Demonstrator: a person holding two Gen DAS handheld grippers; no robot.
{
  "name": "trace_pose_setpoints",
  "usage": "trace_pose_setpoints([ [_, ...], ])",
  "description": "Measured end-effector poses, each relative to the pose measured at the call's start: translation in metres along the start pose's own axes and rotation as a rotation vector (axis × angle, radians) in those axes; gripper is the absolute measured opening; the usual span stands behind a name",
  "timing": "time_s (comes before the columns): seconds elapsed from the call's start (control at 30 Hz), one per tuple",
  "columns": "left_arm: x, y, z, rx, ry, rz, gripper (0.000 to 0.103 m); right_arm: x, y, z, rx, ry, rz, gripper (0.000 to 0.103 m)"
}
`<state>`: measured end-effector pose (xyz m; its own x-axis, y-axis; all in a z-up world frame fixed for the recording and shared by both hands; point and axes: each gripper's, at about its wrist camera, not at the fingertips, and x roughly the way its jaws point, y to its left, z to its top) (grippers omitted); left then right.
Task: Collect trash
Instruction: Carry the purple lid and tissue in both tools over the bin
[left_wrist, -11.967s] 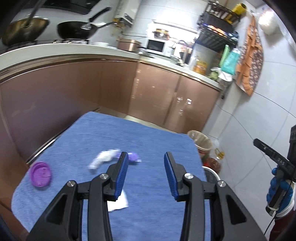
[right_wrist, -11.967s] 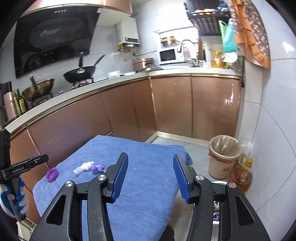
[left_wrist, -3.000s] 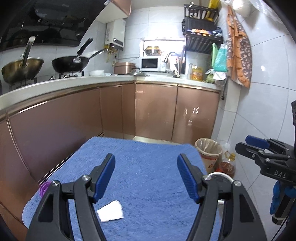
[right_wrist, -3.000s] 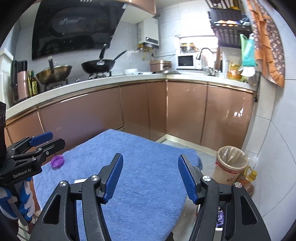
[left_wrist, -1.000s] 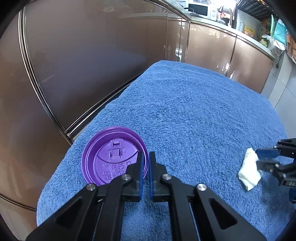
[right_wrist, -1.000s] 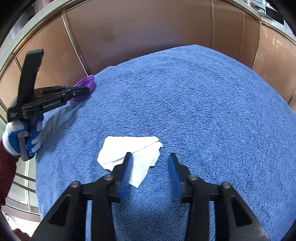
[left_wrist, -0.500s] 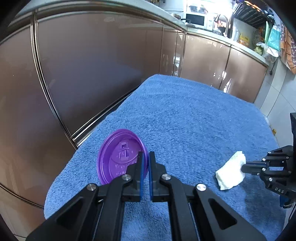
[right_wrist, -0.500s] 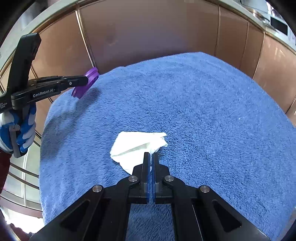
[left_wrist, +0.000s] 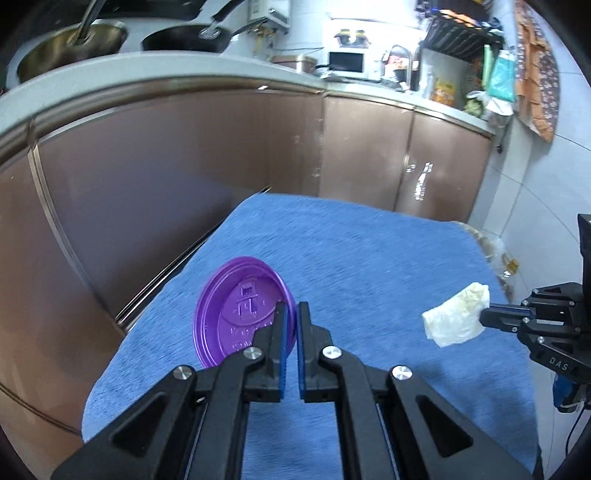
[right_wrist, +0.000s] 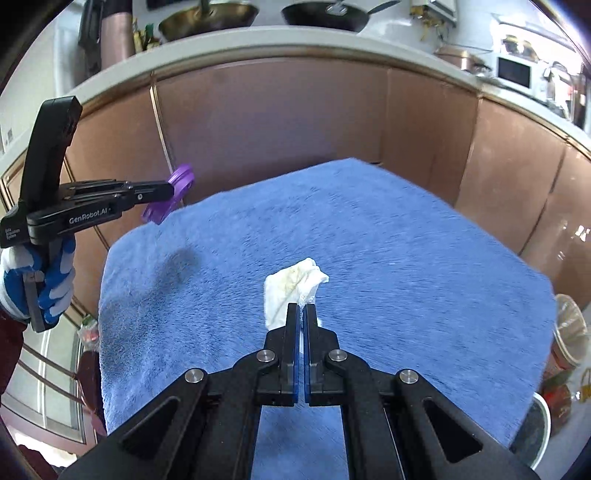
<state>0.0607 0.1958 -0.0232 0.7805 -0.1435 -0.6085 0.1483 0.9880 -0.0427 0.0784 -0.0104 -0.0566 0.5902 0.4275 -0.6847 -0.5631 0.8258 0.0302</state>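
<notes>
Above the blue towel, purple lid and tissue are pinched by left gripper and right gripper; both should be kept clamped until over the bin.

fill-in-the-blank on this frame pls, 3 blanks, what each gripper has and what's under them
1. The left gripper is shut on the rim of a purple ____.
2. The right gripper pinches a crumpled white ____.
3. Both pieces hang clear above the ____ towel.

Missing words: lid; tissue; blue
</notes>
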Motion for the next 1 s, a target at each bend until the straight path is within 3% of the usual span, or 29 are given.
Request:
trace_pose_setpoints([
  [0.43, 0.0, -0.136, 0.042, 0.168, -0.034, -0.154, 0.004, -0.092, -0.074, -0.029, 0.127, -0.114, -0.135, 0.001],
  [1.0, 0.064, -0.368, 0.081, 0.346, 0.049, -0.469, 0.004, -0.159, -0.23, -0.101, 0.373, -0.128, -0.351, 0.001],
])
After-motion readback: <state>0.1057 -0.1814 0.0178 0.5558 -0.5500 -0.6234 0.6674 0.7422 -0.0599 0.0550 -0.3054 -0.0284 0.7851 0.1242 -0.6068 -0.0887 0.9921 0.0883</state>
